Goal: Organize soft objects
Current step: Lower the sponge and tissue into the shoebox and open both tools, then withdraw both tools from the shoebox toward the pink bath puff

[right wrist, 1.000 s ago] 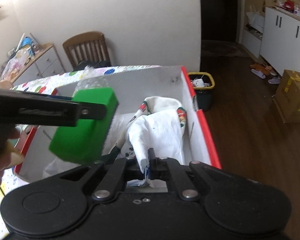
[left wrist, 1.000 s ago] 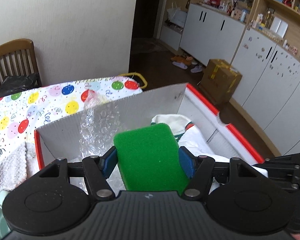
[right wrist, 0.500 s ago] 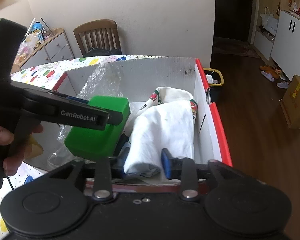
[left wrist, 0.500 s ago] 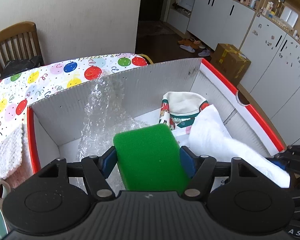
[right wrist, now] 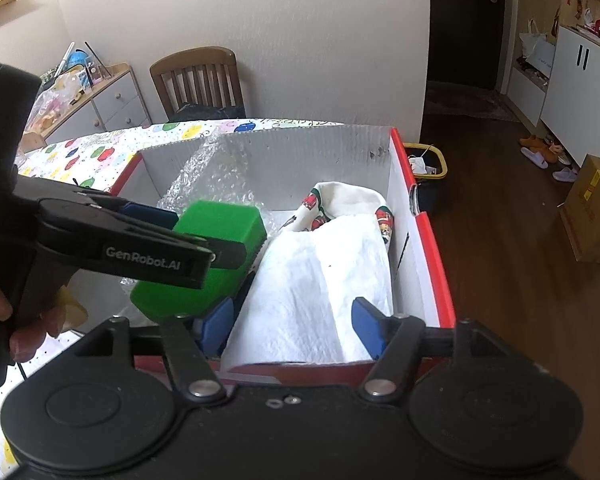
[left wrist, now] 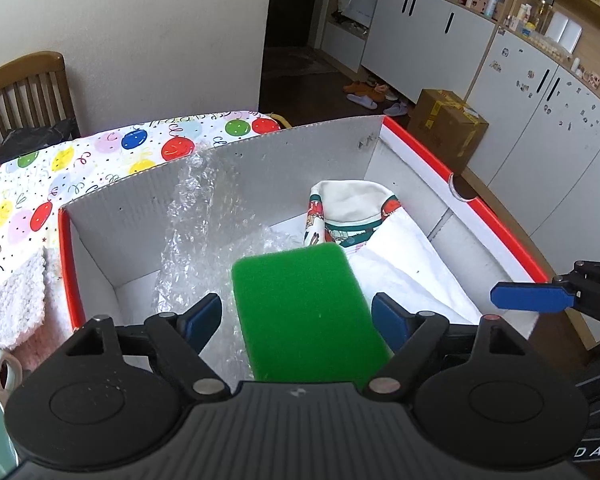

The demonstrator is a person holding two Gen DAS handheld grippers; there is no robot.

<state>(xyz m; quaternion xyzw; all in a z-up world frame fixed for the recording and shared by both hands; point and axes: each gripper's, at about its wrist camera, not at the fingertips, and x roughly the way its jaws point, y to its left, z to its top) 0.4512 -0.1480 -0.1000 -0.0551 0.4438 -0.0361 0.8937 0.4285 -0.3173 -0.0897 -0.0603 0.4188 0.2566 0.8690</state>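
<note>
Both grippers have spread apart since the earlier frames: half a second ago the left gripper (left wrist: pixel 296 316) clamped the green sponge (left wrist: pixel 306 312) and the right gripper (right wrist: pixel 294 326) had only begun to loosen around the white cloth (right wrist: pixel 316 288), whereas now each pair of fingers stands wide. In the left wrist view the sponge sits between the blue fingers (left wrist: pixel 202 320) with a visible gap on either side, so nothing grips it, above the bubble wrap (left wrist: pixel 204 236) inside the cardboard box (left wrist: pixel 260 168). In the right wrist view the cloth lies between the wide fingers (right wrist: pixel 366 326), draped over the box's near rim and reaching back to the patterned sock (right wrist: pixel 350 200). Only the right wrist view shows the sponge's thickness and the left gripper (right wrist: pixel 220 236) from the side, where one finger crosses in front of the sponge; whether the sponge rests on anything cannot be told. Only the left wrist view shows the pink fuzzy cloth (left wrist: pixel 14 304) on the worktop (left wrist: pixel 100 160) beside the box. Counted: one sponge, one white cloth, one sock, one sheet of bubble wrap, one box.
</note>
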